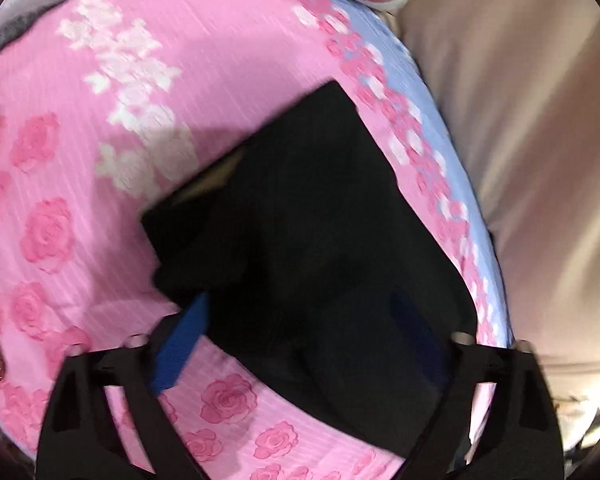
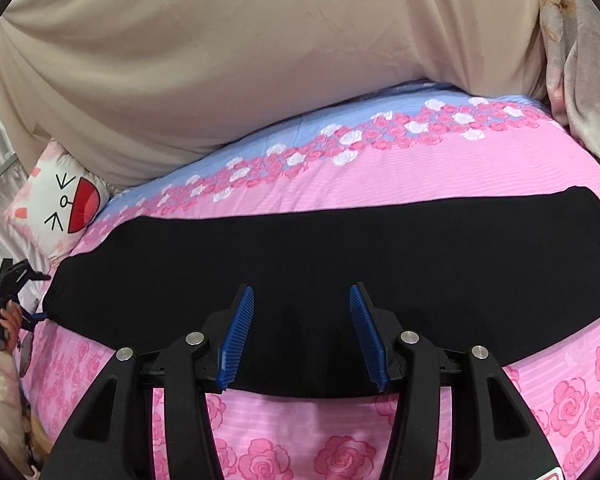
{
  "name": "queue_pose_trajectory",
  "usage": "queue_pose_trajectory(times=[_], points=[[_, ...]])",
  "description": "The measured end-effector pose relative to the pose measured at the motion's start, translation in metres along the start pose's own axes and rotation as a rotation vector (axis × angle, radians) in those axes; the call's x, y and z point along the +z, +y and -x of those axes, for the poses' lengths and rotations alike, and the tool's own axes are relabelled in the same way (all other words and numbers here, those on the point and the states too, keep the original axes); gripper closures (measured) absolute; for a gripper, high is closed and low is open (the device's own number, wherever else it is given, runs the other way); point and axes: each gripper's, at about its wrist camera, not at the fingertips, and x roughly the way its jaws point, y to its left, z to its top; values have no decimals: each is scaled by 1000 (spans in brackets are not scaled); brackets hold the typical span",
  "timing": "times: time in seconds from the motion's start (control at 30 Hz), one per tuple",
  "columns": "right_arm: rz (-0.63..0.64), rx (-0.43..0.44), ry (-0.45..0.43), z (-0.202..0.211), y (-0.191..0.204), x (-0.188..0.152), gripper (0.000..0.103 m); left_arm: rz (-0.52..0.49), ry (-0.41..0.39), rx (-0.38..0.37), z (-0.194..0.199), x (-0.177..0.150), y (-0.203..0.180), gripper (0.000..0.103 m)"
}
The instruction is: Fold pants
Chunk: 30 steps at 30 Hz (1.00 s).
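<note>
The black pants (image 2: 340,264) lie flat in a long band across the pink floral bed (image 2: 420,184). My right tool (image 2: 302,328) hangs wide over their near edge, gripping nothing. My left tool (image 1: 300,340) is at one end, fabric draped between its fingers; I cannot tell its grip. I judge them soft, limp and light: pinch an edge or corner.

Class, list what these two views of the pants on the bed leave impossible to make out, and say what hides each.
- Left wrist view: motion blur smears the black pants; folds and layers unreadable.
- Left wrist view: the left hand-held gripper has one blue pad showing; dark cloth covers the other.
- Right wrist view: the right hand-held gripper covers the pants' near edge.
- Right wrist view: the cat pillow is partly behind the beige bedding.
</note>
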Motion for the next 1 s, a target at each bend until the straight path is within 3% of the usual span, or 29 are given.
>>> queue_pose_trajectory(times=[0.03,0.2,0.33,0.4,0.57,0.6,0.63,0.67,0.73,0.77,0.8,0.83,0.9,0.93,0.97,1.0], points=[[-4,-1,-4,2,-1,0,53,14,9,-1,4,1,-1,34],[16,-22,-24,10,-2,-2,51,74,62,-20,25,-19,15,33],[25,9,-17,5,3,0,46,192,169,-125,11,-25,32,34],[44,22,-8,1,7,2,46,198,172,-146,3,-18,25,47],[106,8,-21,0,20,-1,46,225,221,-149,-19,9,16,52],[113,3,-22,0,21,-2,46,243,235,-144,-22,11,17,57],[111,3,-23,0,21,-2,45,248,241,-140,-23,14,16,83],[104,5,-25,1,20,-2,45,222,239,-163,-20,19,11,93],[88,-1,-32,1,16,-1,45,74,136,-183,8,25,-13,97],[83,-7,-37,2,15,0,45,-67,29,-242,39,20,-33,97],[79,-10,-45,4,13,0,45,-133,-24,-284,55,12,-38,96],[76,-9,-56,6,11,0,45,-173,-54,-276,62,4,-36,96],[63,-11,-58,5,6,-1,42,-174,-40,-130,46,-9,-9,95],[53,-12,-47,1,3,-1,40,-91,37,-81,23,-13,22,95],[48,-17,-32,-1,1,0,40,-27,78,-83,9,-17,38,95],[46,-17,-16,-4,0,1,40,13,94,-134,1,-21,53,93]])
